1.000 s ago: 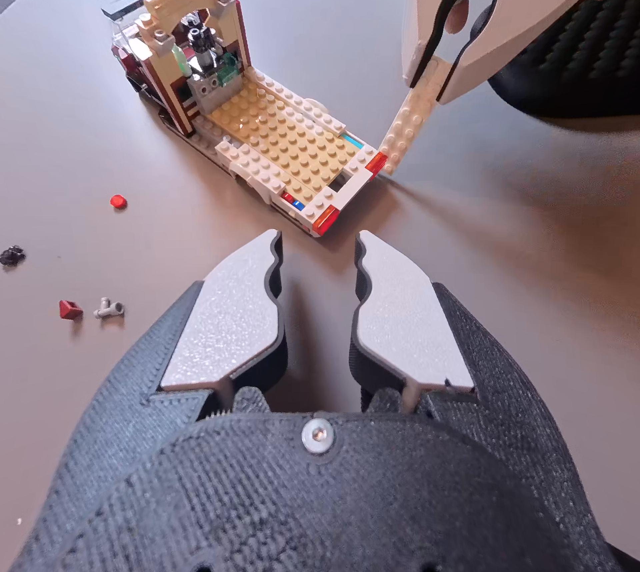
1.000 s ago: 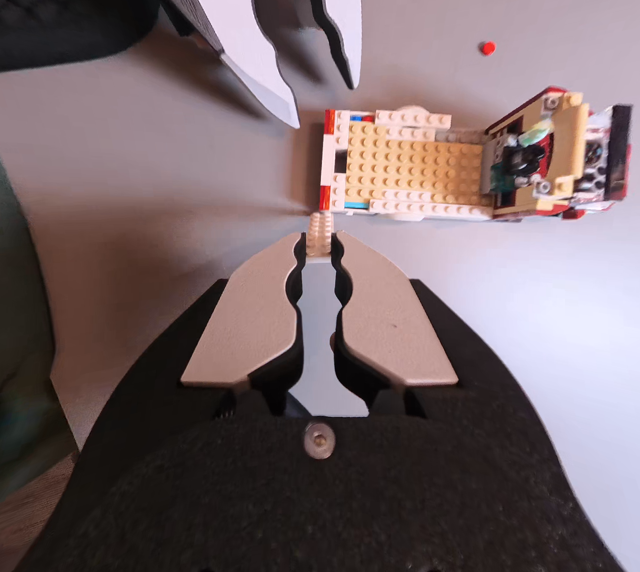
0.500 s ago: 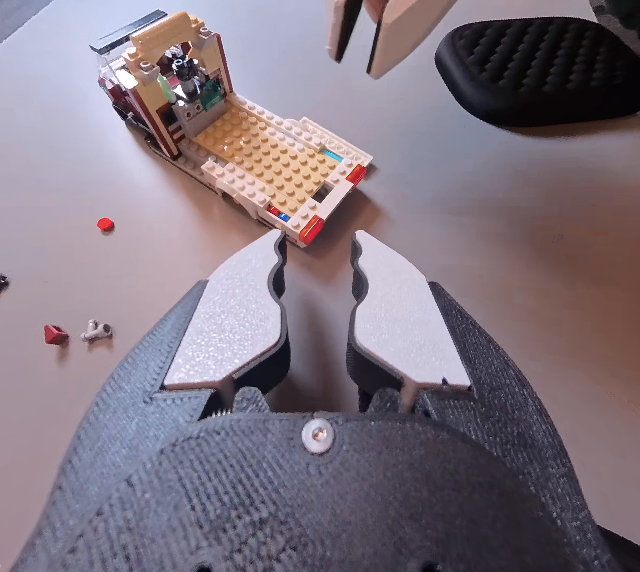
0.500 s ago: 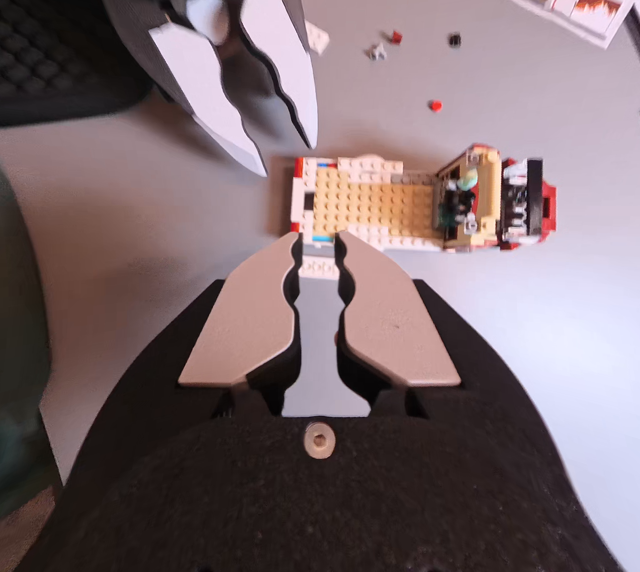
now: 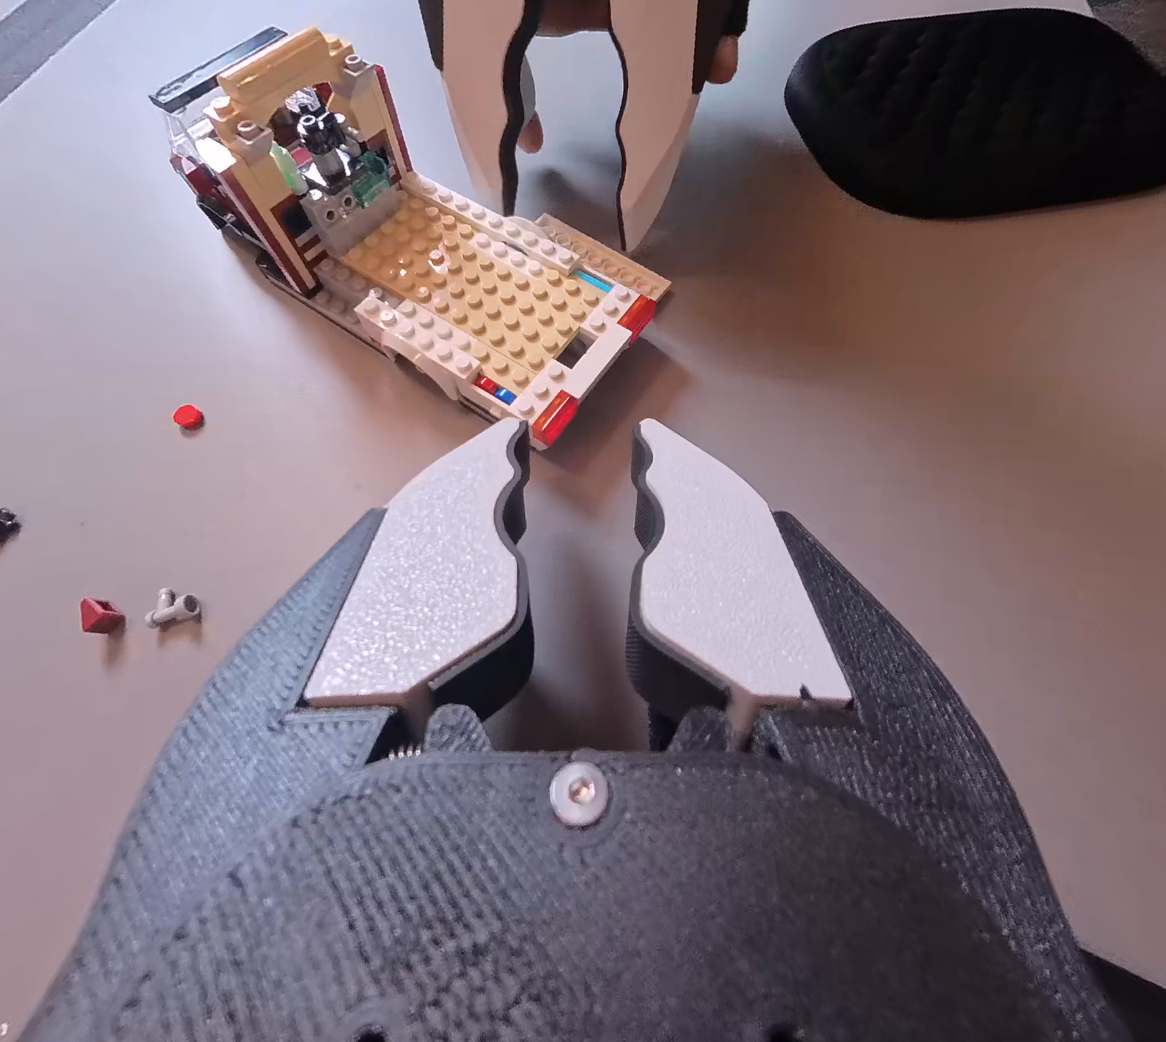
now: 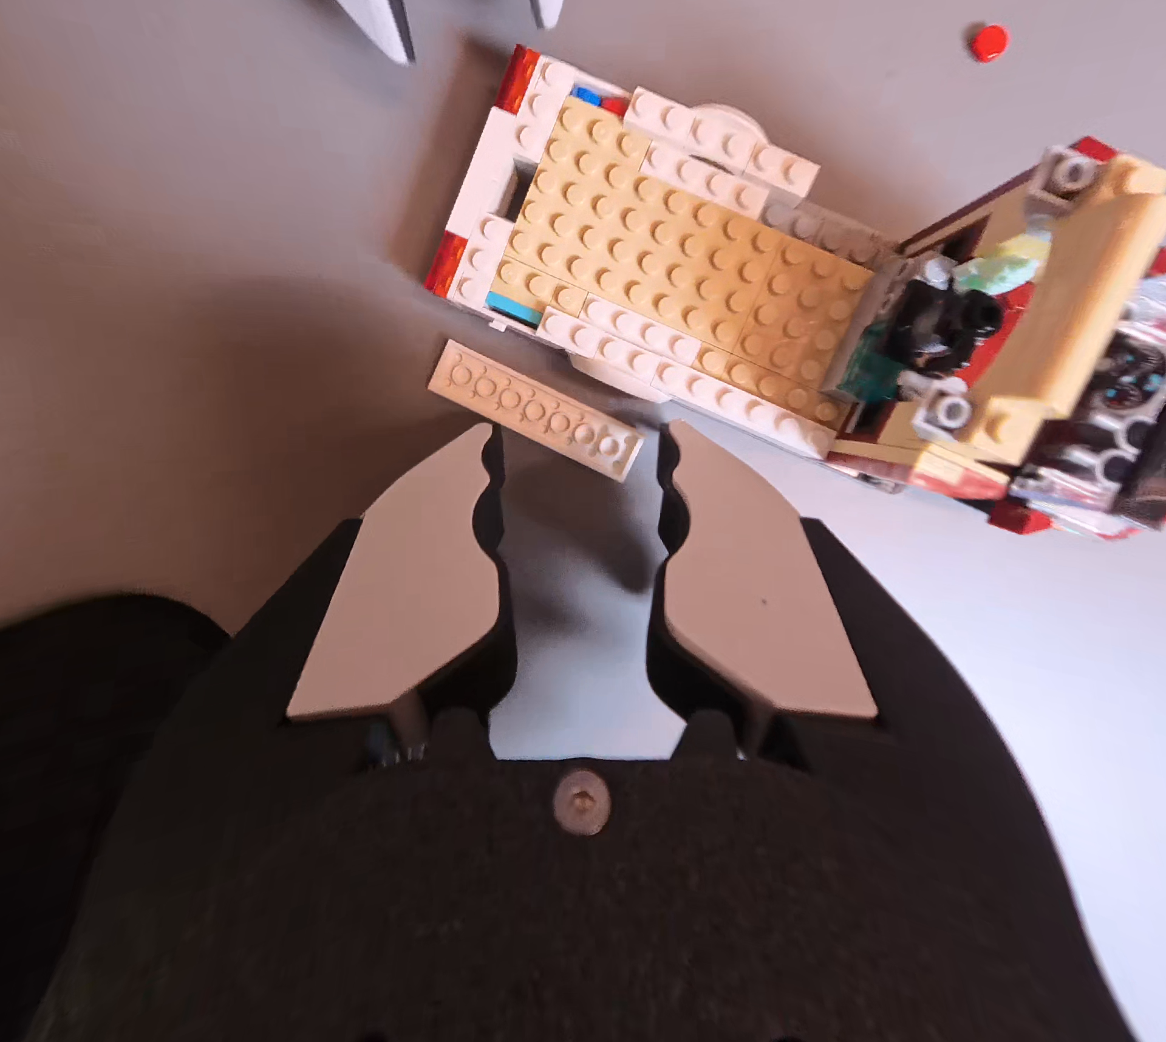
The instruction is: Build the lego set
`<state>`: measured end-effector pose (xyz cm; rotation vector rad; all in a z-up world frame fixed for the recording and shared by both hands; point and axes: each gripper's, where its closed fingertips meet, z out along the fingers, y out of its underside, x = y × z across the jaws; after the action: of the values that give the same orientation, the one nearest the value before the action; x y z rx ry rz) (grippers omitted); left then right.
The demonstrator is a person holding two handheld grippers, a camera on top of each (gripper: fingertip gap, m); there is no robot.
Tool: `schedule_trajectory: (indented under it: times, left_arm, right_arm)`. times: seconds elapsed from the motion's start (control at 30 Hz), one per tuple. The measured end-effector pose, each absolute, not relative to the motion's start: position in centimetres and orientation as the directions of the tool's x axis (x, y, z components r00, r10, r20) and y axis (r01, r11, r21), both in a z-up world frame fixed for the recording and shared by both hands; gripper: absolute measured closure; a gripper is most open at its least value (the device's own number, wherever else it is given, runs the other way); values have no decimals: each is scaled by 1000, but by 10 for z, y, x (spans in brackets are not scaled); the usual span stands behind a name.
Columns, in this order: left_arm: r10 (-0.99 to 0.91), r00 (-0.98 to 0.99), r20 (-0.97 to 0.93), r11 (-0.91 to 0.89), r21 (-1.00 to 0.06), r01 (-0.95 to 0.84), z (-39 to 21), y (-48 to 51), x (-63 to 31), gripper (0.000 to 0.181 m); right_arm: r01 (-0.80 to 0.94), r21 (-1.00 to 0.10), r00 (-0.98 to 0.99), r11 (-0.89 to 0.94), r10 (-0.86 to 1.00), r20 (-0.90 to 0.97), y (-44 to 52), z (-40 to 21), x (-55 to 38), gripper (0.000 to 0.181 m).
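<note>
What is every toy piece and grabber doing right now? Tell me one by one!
Left hand-held gripper: open, empty, beside the truck's rear.
Right hand-held gripper: open, empty, over the plate.
Long cream studded plate: loose on the table beside the truck, studs up.
Tan-and-white brick truck: half built, bed bare.
Small round red stud: lying loose.
Dark red sloped brick: lying loose.
Small grey connector piece: lying loose.

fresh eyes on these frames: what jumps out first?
The half-built lego vehicle at table centre draws the eye: a tan studded bed, white edging, red corner pieces and a dark-red cab at the far end. A loose pale plate lies on the table alongside the model's near side, just ahead of the open right gripper. The left gripper, also open and empty, sits just off the model's rear corner.
</note>
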<state>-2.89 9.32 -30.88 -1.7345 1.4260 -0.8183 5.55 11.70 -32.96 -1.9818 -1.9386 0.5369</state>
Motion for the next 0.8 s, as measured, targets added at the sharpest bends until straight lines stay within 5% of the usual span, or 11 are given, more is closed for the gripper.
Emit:
schedule_trajectory:
  times: [0.2,0.5,0.8]
  left_arm:
    - [-985,172,35,-118,-856,-503,-307,93,-29,152]
    - [-1000,8,28,-29,-892,-451,-290,58,-16,149]
    - [-913,-85,-398,395,-813,-428,-275,26,2,157]
  right_arm:
    - [881,-473,-30,5,999,-45,104,-332,57,157]
    - [830,-554,21,-59,997,-74,66,-319,61,161]
    - [695,-583,160,-422,880,-446,37,-293,37,161]
